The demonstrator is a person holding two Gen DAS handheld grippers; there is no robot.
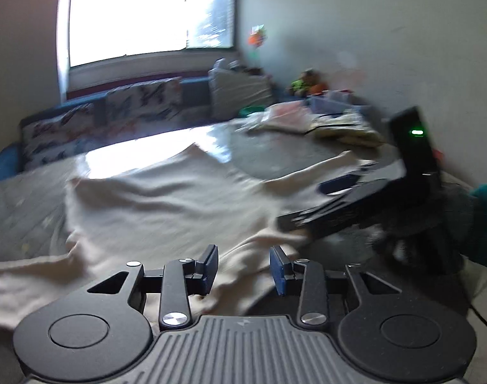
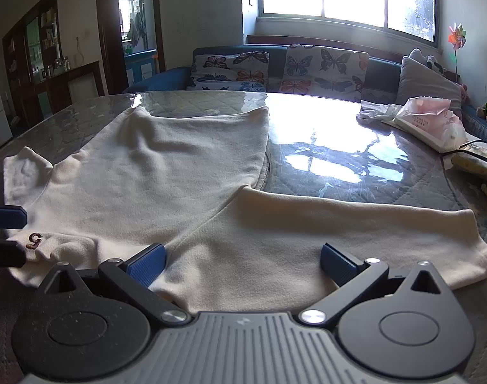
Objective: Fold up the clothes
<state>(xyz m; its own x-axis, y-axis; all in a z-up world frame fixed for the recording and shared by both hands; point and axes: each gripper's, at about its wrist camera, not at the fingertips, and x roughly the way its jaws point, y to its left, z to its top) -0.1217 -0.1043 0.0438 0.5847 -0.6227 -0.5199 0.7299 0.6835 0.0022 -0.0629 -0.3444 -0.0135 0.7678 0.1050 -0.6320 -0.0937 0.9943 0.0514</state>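
Notably, garment: cream sweater (image 2: 185, 172) lay flat on the glossy quilted table (image 2: 355, 166), hem toward the butterfly cushions (image 2: 323, 67), one sleeve (image 2: 355, 236) stretched sideways.
Right gripper (image 2: 242, 264): wide open over the sleeve, holding nothing.
Left gripper (image 1: 243, 270): parted above cloth, grasping nothing.
Surroundings: tissue pack (image 2: 432, 118) beyond the sleeve.

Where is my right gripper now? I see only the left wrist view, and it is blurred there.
Observer: The right gripper hangs over one sleeve of the cream sweater, jaws wide open, holding nothing.
Operator: Is that sleeve folded in?
Observer: No, it lies stretched out flat on the table, toward the right.
Operator: Is any mark near my left gripper?
Observer: Yes, a small brown embroidered mark sits beside the left gripper.
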